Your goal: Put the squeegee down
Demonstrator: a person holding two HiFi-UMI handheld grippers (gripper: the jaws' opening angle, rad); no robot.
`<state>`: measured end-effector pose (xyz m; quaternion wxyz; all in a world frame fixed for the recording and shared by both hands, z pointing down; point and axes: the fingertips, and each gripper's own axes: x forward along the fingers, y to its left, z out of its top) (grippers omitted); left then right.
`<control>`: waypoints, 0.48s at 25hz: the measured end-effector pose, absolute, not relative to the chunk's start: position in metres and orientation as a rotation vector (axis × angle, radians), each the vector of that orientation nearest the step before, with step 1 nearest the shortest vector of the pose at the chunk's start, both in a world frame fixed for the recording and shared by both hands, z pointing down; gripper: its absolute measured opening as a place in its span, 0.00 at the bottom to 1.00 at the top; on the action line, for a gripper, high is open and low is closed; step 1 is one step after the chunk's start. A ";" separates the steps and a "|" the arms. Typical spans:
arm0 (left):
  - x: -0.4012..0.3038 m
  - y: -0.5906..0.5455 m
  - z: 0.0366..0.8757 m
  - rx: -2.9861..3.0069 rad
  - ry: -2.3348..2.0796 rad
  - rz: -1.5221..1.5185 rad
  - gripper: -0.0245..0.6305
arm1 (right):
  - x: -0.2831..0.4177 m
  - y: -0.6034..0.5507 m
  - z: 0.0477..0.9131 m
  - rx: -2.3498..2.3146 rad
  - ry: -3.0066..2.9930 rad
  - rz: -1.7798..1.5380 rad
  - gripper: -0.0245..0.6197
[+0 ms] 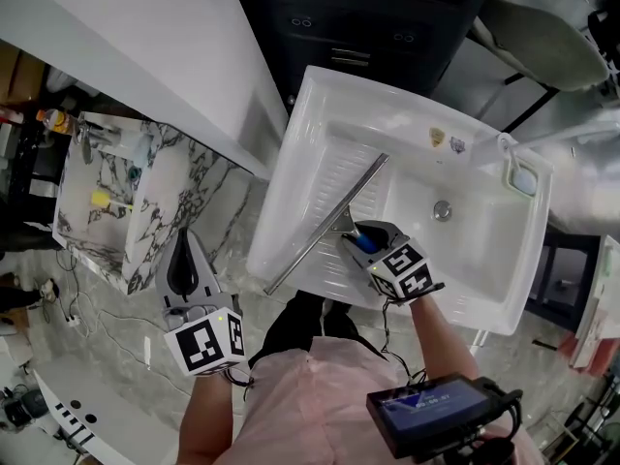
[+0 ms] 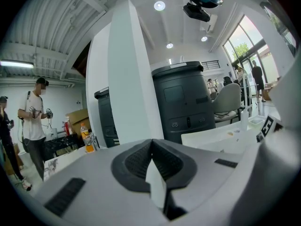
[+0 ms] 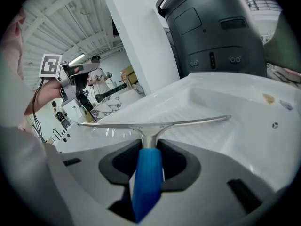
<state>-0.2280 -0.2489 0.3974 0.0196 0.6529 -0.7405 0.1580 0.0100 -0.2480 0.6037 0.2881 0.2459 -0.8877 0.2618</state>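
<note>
The sink [image 1: 291, 163] under the right gripper [image 1: 360, 235] was a white, glossy, squarish tub in two parts. A ribbed drainboard lay straight ahead of the jaws, and a deeper basin with a round metal drain [image 1: 442, 209] lay off to the gripper's right. The basin held nothing that I could make out. Past it, at the sink's far corner, sat a small green-rimmed dish [image 1: 520, 177] with something bluish in it (too small for me to name).

The right gripper [image 3: 149, 161] had its jaws partly closed, clamped on the squeegee [image 3: 149, 140] by its smooth blue handle. The bright metal neck forked out just beyond the fingertips into a long, thin, straight blade. From the head view the squeegee [image 1: 325, 229] stretched slantwise over the ribs, its near end jutting past the sink's front rim. I could not tell whether the blade touched the ribs or hung just above them.

The left gripper [image 1: 182, 245] was well off to the left of the sink, over marbled flooring. Its ridged dark pads [image 2: 136, 161] were brought together on nothing.
</note>
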 end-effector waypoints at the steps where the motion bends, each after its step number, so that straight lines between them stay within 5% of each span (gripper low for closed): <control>1: -0.229 -0.250 0.398 2.027 -2.296 0.491 0.05 | 0.010 -0.249 0.605 0.655 -2.365 0.699 0.23; 12: -0.232 -0.254 0.406 2.024 -2.280 0.498 0.05 | 0.009 -0.252 0.613 0.663 -2.334 0.689 0.23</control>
